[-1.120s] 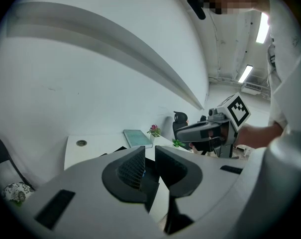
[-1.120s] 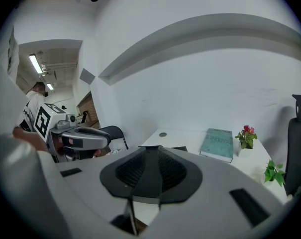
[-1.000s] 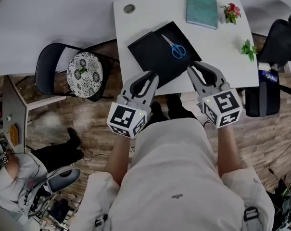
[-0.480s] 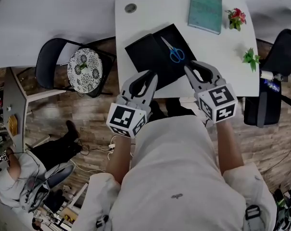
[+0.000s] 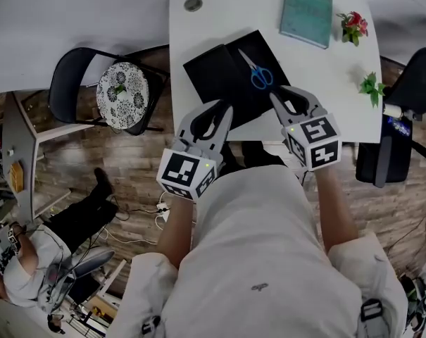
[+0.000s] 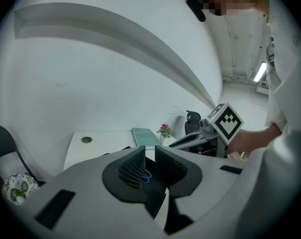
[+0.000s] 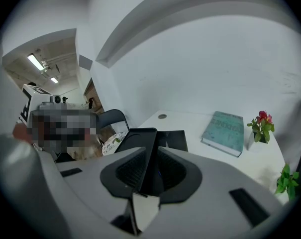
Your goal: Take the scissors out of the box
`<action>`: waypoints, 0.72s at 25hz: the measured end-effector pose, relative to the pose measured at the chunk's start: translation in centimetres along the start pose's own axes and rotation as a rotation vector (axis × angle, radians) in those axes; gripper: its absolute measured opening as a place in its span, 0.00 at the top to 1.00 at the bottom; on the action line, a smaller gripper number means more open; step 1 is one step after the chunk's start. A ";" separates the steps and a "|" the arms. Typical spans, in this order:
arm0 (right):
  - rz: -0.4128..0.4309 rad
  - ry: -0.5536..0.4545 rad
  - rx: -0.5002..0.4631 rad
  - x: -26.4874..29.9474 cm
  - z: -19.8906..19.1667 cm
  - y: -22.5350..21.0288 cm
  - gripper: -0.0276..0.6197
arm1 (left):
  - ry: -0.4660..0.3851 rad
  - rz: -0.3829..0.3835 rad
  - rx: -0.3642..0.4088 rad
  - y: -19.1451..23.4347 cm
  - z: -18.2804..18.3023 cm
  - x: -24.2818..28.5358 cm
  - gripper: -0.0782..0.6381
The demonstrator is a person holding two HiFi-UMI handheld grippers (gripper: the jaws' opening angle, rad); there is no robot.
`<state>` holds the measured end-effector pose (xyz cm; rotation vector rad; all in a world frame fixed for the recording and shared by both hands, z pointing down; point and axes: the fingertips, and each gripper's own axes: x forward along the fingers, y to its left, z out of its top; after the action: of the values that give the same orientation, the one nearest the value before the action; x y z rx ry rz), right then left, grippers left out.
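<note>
Blue-handled scissors [image 5: 258,72] lie in the open black box [image 5: 220,76] on the white table [image 5: 205,20]. My left gripper [image 5: 225,110] hovers at the box's near edge, its jaws a narrow gap apart and holding nothing. Through that gap the left gripper view shows the scissors [image 6: 147,177]. My right gripper [image 5: 274,98] hangs over the box's near right edge, just short of the scissors' handles. It is open and empty. In the right gripper view the box [image 7: 143,137] fills the gap between the jaws of the right gripper [image 7: 151,156].
A teal book [image 5: 308,13] lies at the table's far right, with a red flower [image 5: 355,27] and a small green plant [image 5: 371,86] beside it. A chair with a patterned cushion [image 5: 121,101] stands left of the table, a black chair [image 5: 417,83] at the right.
My right gripper has come down and forward to the box's near right edge. The left gripper has barely shifted. Both stay empty.
</note>
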<state>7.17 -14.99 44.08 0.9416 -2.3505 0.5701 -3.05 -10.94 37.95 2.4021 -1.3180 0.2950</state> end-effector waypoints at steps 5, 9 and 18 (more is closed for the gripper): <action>-0.025 0.032 0.014 1.1 -0.3 -0.1 0.84 | 0.012 -0.043 0.000 0.6 -0.1 0.7 0.79; -0.042 0.062 0.006 2.0 -0.5 -0.1 0.84 | 0.014 -0.081 0.002 1.0 0.1 1.6 0.79; -0.087 0.148 -0.010 5.1 -1.4 -0.6 0.84 | 0.051 -0.160 -0.001 2.2 -0.6 3.2 0.80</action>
<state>5.01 -17.11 48.43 0.9584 -2.1686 0.5722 -3.25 -14.20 40.12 2.4649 -1.0963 0.3080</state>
